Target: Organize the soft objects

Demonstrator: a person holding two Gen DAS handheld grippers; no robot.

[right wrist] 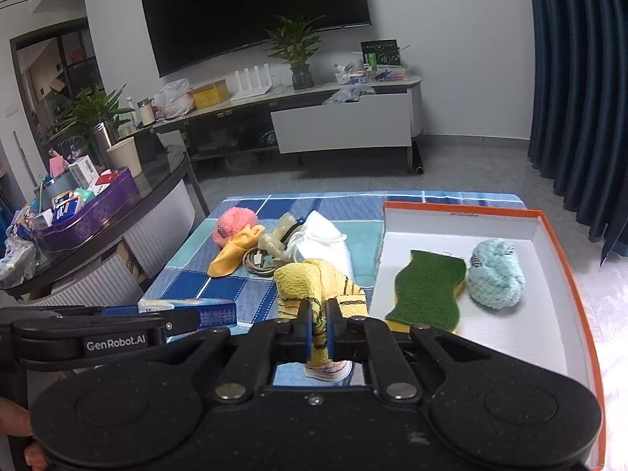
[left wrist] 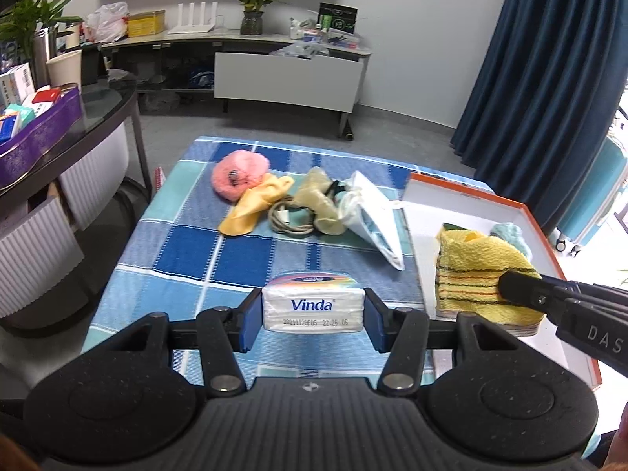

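the left tongs (left wrist: 313,312) are pinching a vinda tissue pack (left wrist: 312,308) between their blue pads, holding it at the near edge of the checked counter (left wrist: 188,251). the right tongs (right wrist: 320,329) are pressed together on a bunched yellow striped cloth (right wrist: 314,286), which is hanging just beside the near left corner of the orange-rimmed box (right wrist: 565,271). inside that box a green sponge (right wrist: 428,290) and a pale blue fluffy ball (right wrist: 495,272) are already lying side by side. farther back on the counter, a pink puff (left wrist: 237,174), a yellow rag (left wrist: 255,204), a coiled cable (left wrist: 288,221) and a white pouch (left wrist: 373,216) are sitting tangled together. the cloth's loose folds are likely to catch on the box wall or cover the sponge if it is released carelessly, and the slick pack may be slipping if the squeeze eases.
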